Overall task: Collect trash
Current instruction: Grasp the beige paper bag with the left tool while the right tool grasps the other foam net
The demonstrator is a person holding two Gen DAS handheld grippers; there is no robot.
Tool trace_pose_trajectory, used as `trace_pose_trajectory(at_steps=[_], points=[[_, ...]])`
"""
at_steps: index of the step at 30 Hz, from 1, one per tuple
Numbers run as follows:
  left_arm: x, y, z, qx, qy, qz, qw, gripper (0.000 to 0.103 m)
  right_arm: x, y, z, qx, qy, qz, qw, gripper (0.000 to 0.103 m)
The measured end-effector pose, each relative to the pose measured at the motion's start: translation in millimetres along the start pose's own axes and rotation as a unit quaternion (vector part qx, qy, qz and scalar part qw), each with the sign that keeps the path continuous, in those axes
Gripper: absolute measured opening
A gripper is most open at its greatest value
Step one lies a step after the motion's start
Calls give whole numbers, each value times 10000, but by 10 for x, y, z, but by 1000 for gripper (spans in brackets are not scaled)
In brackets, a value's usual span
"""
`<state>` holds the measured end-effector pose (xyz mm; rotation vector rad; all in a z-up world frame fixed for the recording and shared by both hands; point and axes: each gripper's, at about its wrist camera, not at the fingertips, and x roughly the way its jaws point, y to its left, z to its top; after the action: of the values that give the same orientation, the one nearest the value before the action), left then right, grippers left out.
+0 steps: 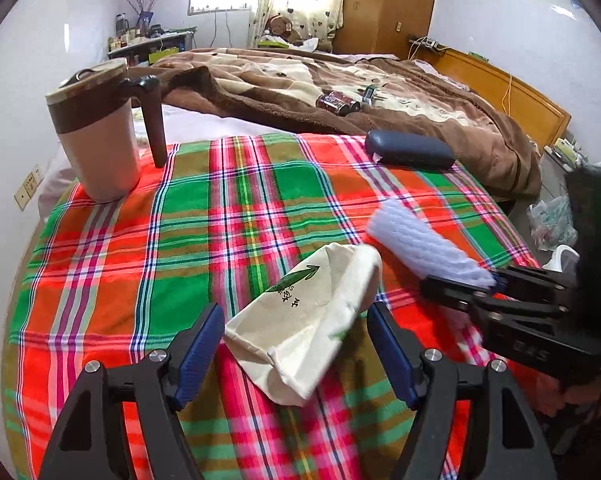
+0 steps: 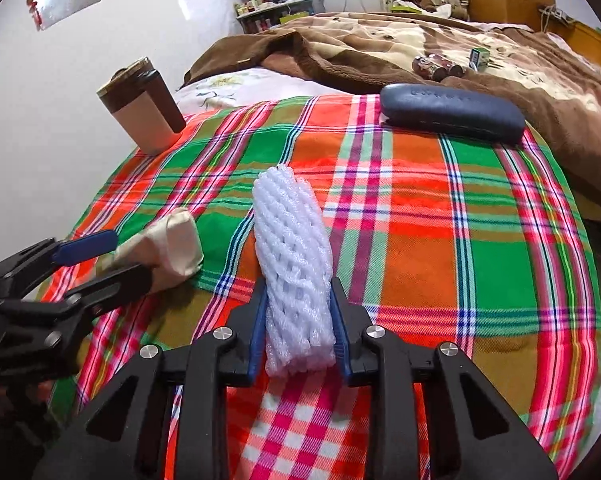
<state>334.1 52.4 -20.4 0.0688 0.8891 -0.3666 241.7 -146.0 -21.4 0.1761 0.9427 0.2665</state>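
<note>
While clamped on the foam net, right tongs hold it just above the plaid cloth. Spread wide, left tongs straddle the paper bag, pads not yet touching. Mid-pickup, by the look of it: next, close left on the bag, then carry both pieces off. No bin in view. Farther back, lidded mug and shut case, contents hidden. Beyond, cans and a small carton on the blanket.
</note>
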Motion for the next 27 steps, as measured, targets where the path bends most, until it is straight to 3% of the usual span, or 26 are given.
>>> trace_pose_trajectory(at_steps=[17, 22, 27], points=[[297, 61, 36, -232, 155, -176, 9995, 73, -1, -60, -11, 134, -79, 129, 9998, 29], [263, 72, 24, -306, 89, -167, 9994, 62, 0, -65, -13, 148, -82, 137, 9998, 29], [177, 16, 10, -277, 28, -134, 9995, 45, -24, -72, -24, 204, -123, 111, 9997, 29]])
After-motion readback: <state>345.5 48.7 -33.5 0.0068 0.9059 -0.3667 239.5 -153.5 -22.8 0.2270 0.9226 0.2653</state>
